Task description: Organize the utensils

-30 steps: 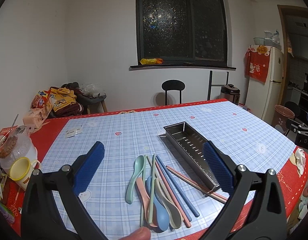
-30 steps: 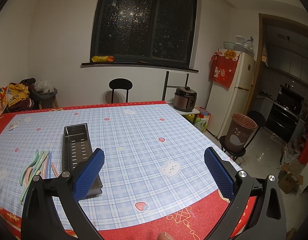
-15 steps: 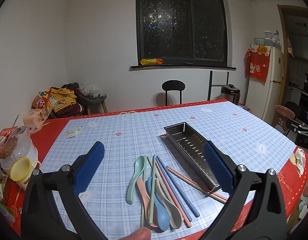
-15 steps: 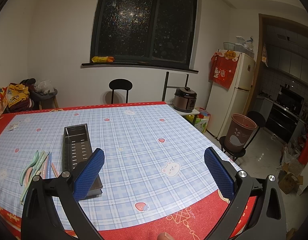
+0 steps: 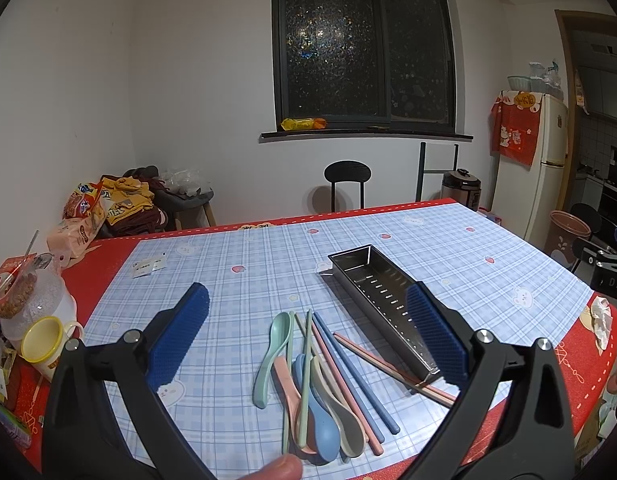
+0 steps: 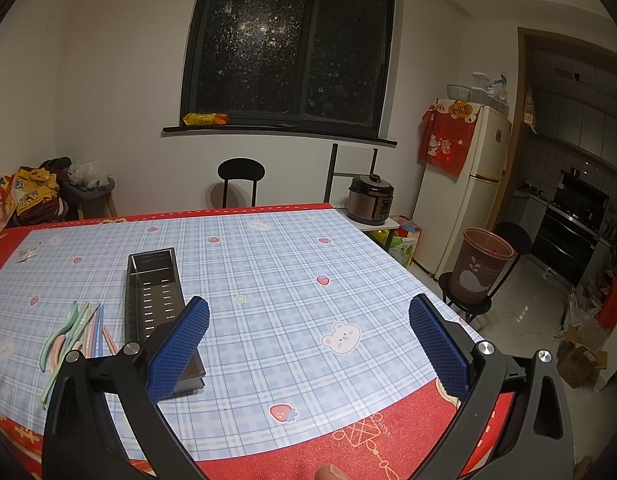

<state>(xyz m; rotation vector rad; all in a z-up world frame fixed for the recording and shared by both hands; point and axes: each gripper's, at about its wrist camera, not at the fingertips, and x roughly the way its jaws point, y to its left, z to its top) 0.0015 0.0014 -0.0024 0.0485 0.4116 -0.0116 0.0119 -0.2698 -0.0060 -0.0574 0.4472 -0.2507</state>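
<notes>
A heap of pastel spoons [image 5: 314, 392] and chopsticks [image 5: 350, 372] lies on the checked tablecloth near its front edge. Just right of it sits a long perforated steel tray [image 5: 382, 304], with one pink chopstick pair [image 5: 392, 368] running under its near end. My left gripper [image 5: 308, 340] hovers open above the heap, holding nothing. In the right wrist view the tray [image 6: 154, 300] and the utensils [image 6: 70, 340] lie at the left, and my right gripper [image 6: 308, 340] hangs open over bare cloth to their right.
A yellow-rimmed mug [image 5: 44, 344] and a plastic jar [image 5: 32, 300] of snacks stand at the table's left edge. Crumpled tissue [image 5: 600, 320] lies at the right edge. A black chair [image 5: 346, 184], a fridge [image 6: 464, 188] and a brown bin [image 6: 482, 264] stand beyond the table.
</notes>
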